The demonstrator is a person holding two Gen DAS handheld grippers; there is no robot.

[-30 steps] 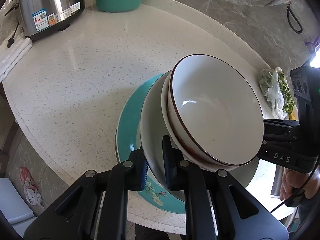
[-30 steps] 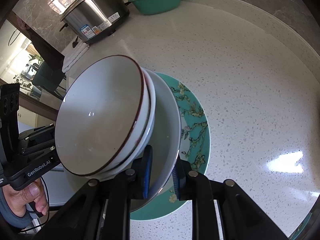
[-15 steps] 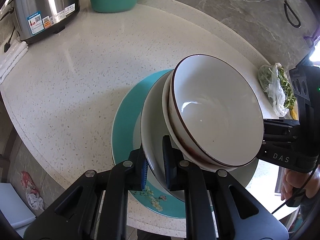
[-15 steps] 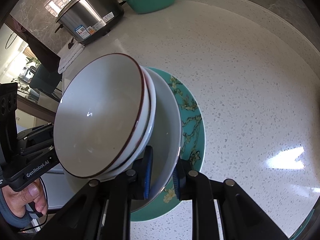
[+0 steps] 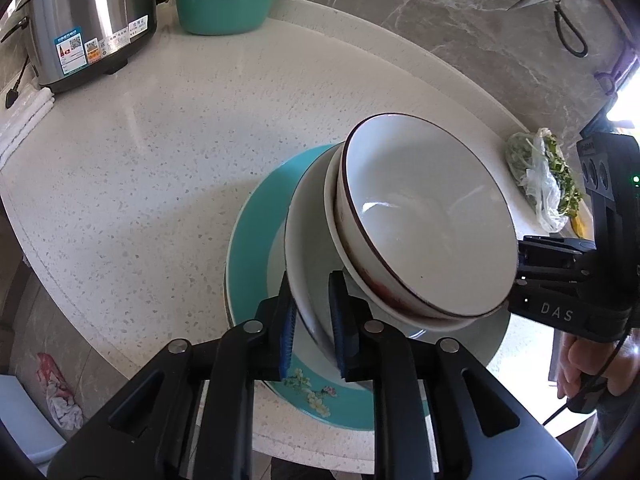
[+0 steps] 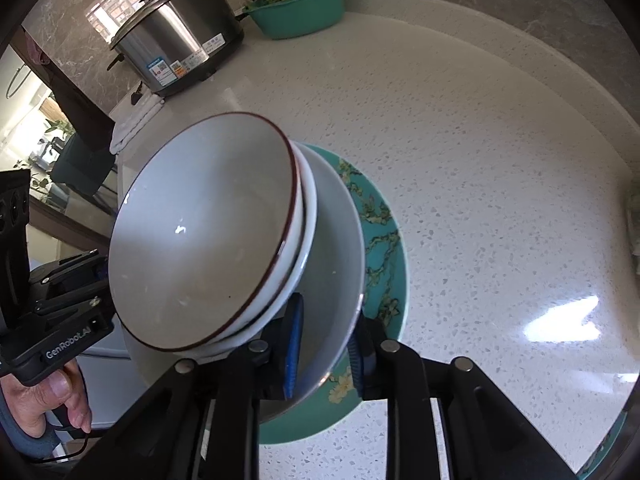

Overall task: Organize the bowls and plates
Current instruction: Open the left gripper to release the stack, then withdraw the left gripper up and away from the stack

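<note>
Your left gripper [image 5: 313, 324] and your right gripper [image 6: 325, 344] each stand over the rim of the same white dish [image 5: 308, 280], one on each side of the stack. On both, the jaws have just been opening a little. In the left view, the rim still sits between the blue pads [image 5: 289, 332], but a thin gap shows at the right pad, so I read the left jaws as slightly apart and no longer pressing. In the right view, the rim passes between the pads and seems to touch the right one; if they still press, I cannot tell.

The stack lies near the front edge of the counter [image 5: 160, 184]. At the bottom is the teal plate [image 5: 248, 256] with flower print, flat on the counter. On it is the white dish, and inside the dish two white bowls [image 5: 424, 224] are nested, the top one with a dark rim. At the back of the counter stand a steel cooker [image 5: 88, 24] and a teal basin [image 5: 224, 4] with greens
</note>
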